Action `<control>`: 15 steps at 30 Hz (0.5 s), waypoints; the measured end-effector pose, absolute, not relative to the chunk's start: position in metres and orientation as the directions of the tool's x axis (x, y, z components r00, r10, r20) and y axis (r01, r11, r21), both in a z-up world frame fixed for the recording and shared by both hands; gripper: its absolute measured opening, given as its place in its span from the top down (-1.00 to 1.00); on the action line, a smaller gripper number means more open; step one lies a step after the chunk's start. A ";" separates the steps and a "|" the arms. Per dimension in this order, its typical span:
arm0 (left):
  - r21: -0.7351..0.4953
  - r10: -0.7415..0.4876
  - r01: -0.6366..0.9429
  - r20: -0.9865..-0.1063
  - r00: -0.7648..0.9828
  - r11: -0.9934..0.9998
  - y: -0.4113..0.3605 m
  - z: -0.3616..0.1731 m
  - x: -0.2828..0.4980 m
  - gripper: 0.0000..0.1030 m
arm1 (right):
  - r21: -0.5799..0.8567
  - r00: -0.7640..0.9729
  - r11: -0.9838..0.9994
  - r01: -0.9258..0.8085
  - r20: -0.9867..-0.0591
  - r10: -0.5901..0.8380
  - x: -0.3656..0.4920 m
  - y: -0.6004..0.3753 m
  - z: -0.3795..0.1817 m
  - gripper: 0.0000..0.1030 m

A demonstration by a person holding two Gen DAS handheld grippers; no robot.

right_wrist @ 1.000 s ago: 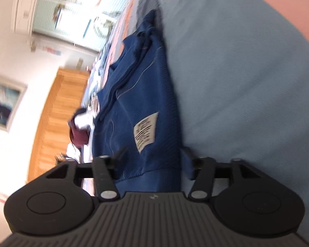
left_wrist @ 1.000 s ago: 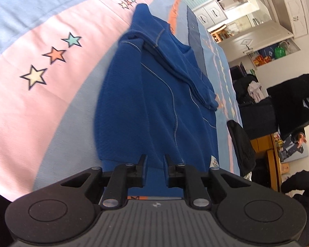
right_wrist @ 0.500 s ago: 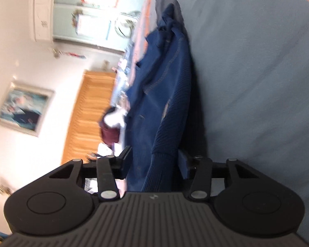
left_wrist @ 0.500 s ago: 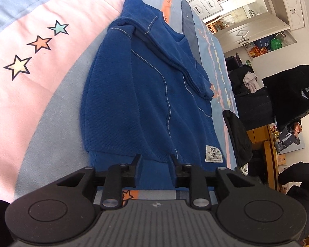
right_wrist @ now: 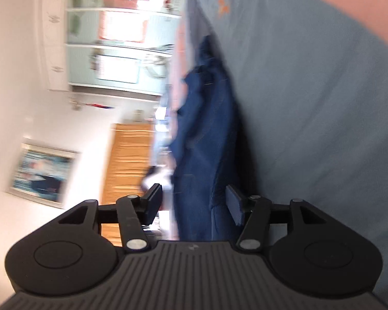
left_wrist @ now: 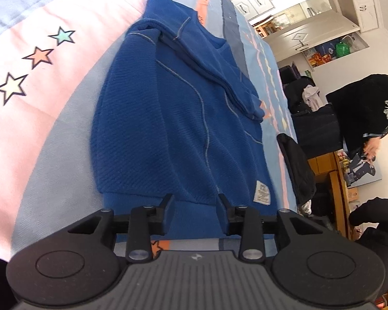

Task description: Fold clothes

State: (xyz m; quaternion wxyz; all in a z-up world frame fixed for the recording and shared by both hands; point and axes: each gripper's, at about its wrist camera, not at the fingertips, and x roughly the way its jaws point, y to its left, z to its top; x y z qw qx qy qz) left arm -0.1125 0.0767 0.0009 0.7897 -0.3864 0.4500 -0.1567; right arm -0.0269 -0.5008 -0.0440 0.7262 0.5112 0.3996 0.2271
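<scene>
The left gripper (left_wrist: 195,206) is opening, its jaws astride the ribbed hem of the blue sweater (left_wrist: 173,118) without pinching it. The right gripper (right_wrist: 194,204) is also opening, sweater fabric loose between its jaws. The sweater lies on a pink-and-blue star-printed bedsheet (left_wrist: 46,118). White cabinets (left_wrist: 310,20) and a person in black (left_wrist: 362,113) are beyond.
</scene>
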 end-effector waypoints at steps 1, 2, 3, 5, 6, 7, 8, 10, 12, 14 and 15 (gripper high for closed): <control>-0.753 -0.597 -0.093 -0.585 0.550 0.652 0.075 0.002 -0.111 0.27 | 0.882 0.585 0.465 0.080 -0.419 0.695 -0.028 -0.498 -0.037 -0.11; -0.756 -0.601 -0.082 -0.576 0.553 0.650 0.074 0.002 -0.110 0.25 | 0.843 0.592 0.536 0.054 -0.459 0.663 -0.030 -0.493 -0.028 -0.11; -0.759 -0.609 -0.069 -0.571 0.551 0.648 0.071 0.003 -0.108 0.24 | 0.816 0.595 0.578 0.014 -0.471 0.651 -0.031 -0.485 -0.020 -0.11; -0.763 -0.627 -0.044 -0.560 0.542 0.644 0.063 0.003 -0.104 0.13 | 0.793 0.578 0.604 -0.086 -0.454 0.678 -0.032 -0.465 -0.004 -0.11; -0.766 -0.635 -0.031 -0.555 0.537 0.642 0.060 0.003 -0.102 0.10 | 0.787 0.560 0.602 -0.136 -0.440 0.702 -0.032 -0.453 0.002 -0.11; -0.765 -0.646 -0.015 -0.554 0.526 0.644 0.055 0.001 -0.100 0.02 | 0.782 0.537 0.598 -0.178 -0.432 0.725 -0.030 -0.441 0.008 -0.12; -0.760 -0.651 -0.003 -0.559 0.514 0.650 0.050 -0.001 -0.097 -0.03 | 0.782 0.510 0.592 -0.197 -0.434 0.743 -0.028 -0.431 0.009 -0.12; -0.748 -0.645 -0.011 -0.580 0.498 0.664 0.048 -0.008 -0.095 -0.08 | 0.789 0.465 0.583 -0.196 -0.449 0.763 -0.023 -0.416 0.005 -0.13; -0.735 -0.621 -0.060 -0.610 0.492 0.675 0.055 -0.019 -0.095 -0.09 | 0.783 0.448 0.605 -0.147 -0.493 0.746 -0.020 -0.416 -0.006 -0.15; -0.720 -0.596 -0.109 -0.640 0.485 0.685 0.062 -0.029 -0.094 0.19 | 0.771 0.459 0.635 -0.054 -0.546 0.701 -0.020 -0.431 -0.021 0.01; -0.734 -0.600 -0.131 -0.633 0.489 0.667 0.069 -0.033 -0.097 0.20 | 0.788 0.471 0.615 -0.026 -0.533 0.703 -0.026 -0.442 -0.025 0.16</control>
